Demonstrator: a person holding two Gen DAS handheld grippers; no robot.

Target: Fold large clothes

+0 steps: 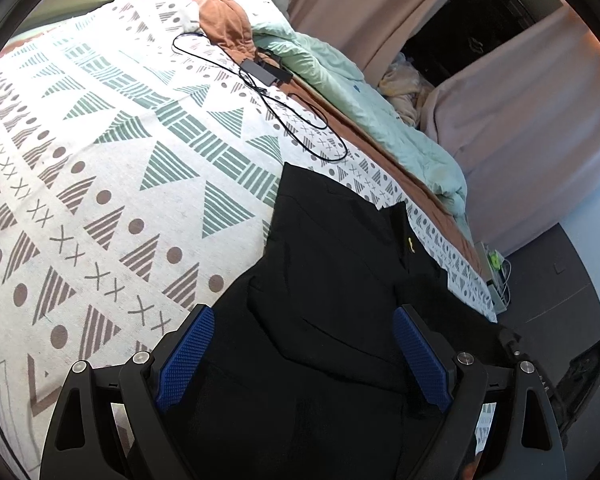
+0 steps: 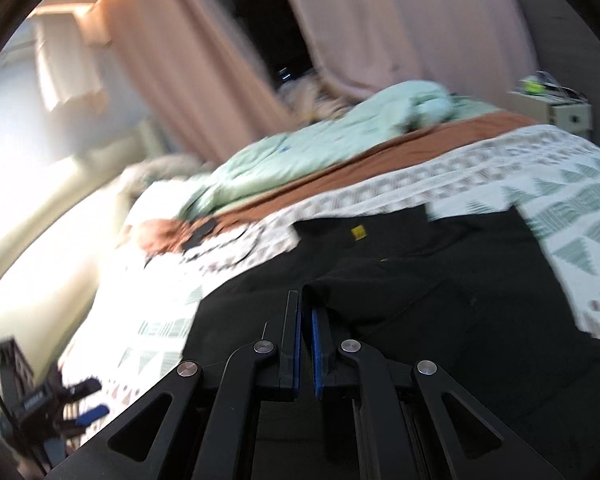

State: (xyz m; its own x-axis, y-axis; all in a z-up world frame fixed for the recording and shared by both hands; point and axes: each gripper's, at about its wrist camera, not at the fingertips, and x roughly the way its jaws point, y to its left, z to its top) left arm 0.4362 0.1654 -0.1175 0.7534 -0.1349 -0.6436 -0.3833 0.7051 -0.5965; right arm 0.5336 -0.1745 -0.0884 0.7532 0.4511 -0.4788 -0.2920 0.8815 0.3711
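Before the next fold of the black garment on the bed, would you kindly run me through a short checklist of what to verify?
1. Right hand-held gripper shut on a fold of the black garment: ok, the blue pads meet over the cloth edge.
2. Left hand-held gripper open above the garment: ok, nothing between the pads.
3. Garment lies on the patterned bedspread: ok.
4. Cable clear of the garment: ok, apart from it.
5. Garment flat, no wrinkles: cannot tell, the right wrist view is blurred.
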